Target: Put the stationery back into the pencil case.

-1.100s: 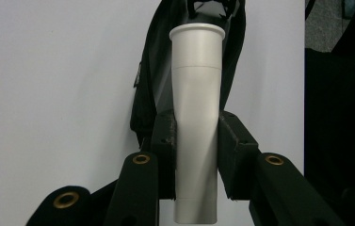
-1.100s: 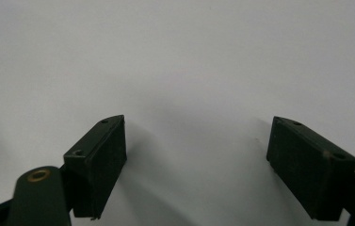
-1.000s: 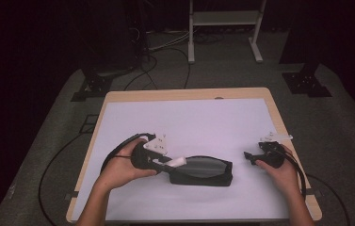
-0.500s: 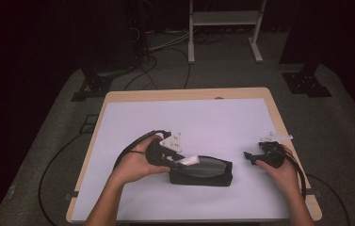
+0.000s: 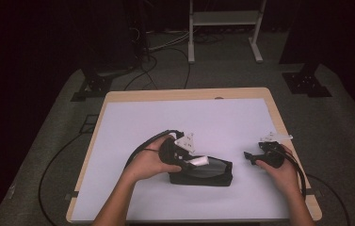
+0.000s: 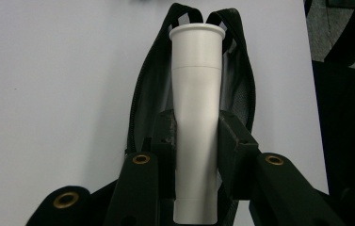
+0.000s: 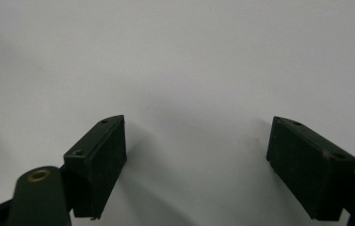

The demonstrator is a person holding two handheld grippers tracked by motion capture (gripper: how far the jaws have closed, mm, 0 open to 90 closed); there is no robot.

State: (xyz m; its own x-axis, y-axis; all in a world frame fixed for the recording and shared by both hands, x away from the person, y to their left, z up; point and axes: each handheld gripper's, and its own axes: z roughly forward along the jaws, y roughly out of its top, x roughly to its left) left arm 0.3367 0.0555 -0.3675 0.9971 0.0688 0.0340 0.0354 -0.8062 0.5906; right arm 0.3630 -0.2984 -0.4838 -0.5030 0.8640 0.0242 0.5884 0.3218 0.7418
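White tube [image 6: 197, 117] sat clamped between the pads of our left hand-held gripper [image 6: 197, 155], which we held over the open black pouch [image 6: 241, 89] — the tube's flared end pointed along the pouch's unzipped mouth. In the high view we saw that same left hand-held gripper [image 5: 184, 157] at the near-left end of the pouch [image 5: 208, 174], with the tube [image 5: 197, 161] slanting down toward the opening; whether it touched the lining we could not tell. The pouch lay on the white tabletop [image 5: 213, 117], near its front edge. Our right hand-held gripper [image 5: 253, 157] rested well apart to the right — its jaws stood wide over bare tabletop [image 7: 189, 56], gripping nothing.
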